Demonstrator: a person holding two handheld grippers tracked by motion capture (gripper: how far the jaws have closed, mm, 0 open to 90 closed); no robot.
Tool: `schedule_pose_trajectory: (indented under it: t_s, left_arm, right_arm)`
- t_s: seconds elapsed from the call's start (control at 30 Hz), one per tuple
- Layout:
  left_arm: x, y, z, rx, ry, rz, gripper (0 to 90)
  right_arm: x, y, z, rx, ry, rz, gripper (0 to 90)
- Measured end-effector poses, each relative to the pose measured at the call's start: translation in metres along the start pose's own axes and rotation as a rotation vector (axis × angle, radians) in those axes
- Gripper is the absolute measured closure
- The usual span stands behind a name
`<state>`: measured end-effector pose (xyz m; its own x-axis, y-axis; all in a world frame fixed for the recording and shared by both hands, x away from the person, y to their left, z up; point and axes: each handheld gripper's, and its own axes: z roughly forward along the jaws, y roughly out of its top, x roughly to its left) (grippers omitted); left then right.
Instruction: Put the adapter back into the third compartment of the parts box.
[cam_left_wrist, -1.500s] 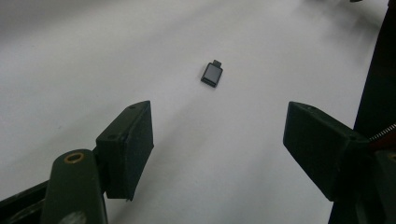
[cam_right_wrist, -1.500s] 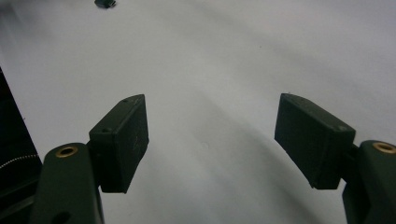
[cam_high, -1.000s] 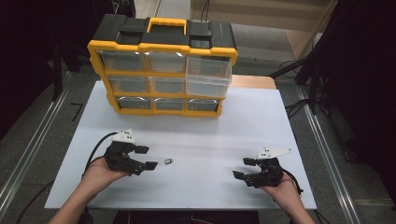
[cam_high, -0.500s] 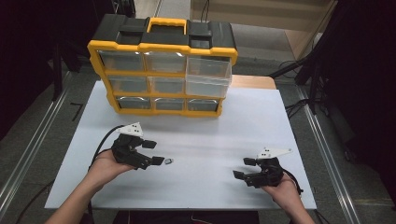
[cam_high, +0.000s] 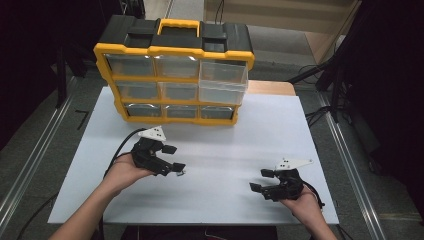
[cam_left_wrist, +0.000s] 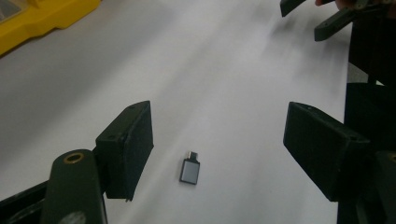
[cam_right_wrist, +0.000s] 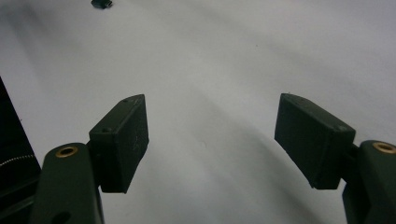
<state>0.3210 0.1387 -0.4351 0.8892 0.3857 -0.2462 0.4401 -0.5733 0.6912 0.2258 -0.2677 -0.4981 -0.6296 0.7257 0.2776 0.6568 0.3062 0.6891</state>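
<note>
Two sets of tongs are held above the white worktop (cam_high: 225, 145), and both are spread wide with nothing between their pads. The left tongs (cam_left_wrist: 217, 144) are lowered over a small grey USB adapter (cam_left_wrist: 190, 169), which lies flat on the worktop between the jaws, nearer the left-hand pad and not touched by either. Its short metal plug is pointed away from the tongs, toward the far edge. In the high view the adapter (cam_high: 180, 173) is seen just at the tips of the left tongs (cam_high: 172, 159). The right tongs (cam_high: 261, 180) are held well apart from it, low over bare worktop, and the adapter (cam_right_wrist: 101, 3) is seen far ahead of their jaws.

The adapter is judged to be light, rigid and smooth-sided, so it may skid or flip if only one pad meets it first. It would best be gripped across its flat grey body, on the two long sides, with the plug left free. Beyond the left tongs a yellow-and-black drawer organiser (cam_high: 175, 75) stands, one clear drawer (cam_high: 223, 82) pulled out.
</note>
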Motion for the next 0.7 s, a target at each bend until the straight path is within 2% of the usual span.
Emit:
schedule_pose_trajectory:
  t_s: [0.13,0.23,0.37,0.47,0.6,0.7]
  left_arm:
    - [0.001,0.005,0.007,0.006,-0.001,0.000,25.7]
    - [0.000,0.006,0.011,0.006,-0.004,0.020,25.7]
    - [0.002,0.005,0.015,0.037,-0.005,0.022,25.7]
    - [0.003,0.003,0.018,0.030,-0.027,0.020,25.1]
    - [0.005,0.002,0.021,0.036,-0.021,0.026,23.2]
    - [0.006,-0.002,0.025,0.047,-0.017,0.013,23.2]
  right_arm:
    - [0.000,0.000,0.000,0.000,0.001,-0.002,24.0]
    - [-0.001,0.000,0.000,-0.001,0.001,0.001,24.0]
    - [0.003,0.001,0.000,-0.006,0.006,0.003,24.0]
    - [0.002,0.001,0.000,-0.007,0.010,0.005,24.0]
    - [0.001,0.001,0.000,-0.009,0.017,0.014,24.0]
    - [0.000,0.000,-0.001,-0.009,0.021,0.017,24.0]
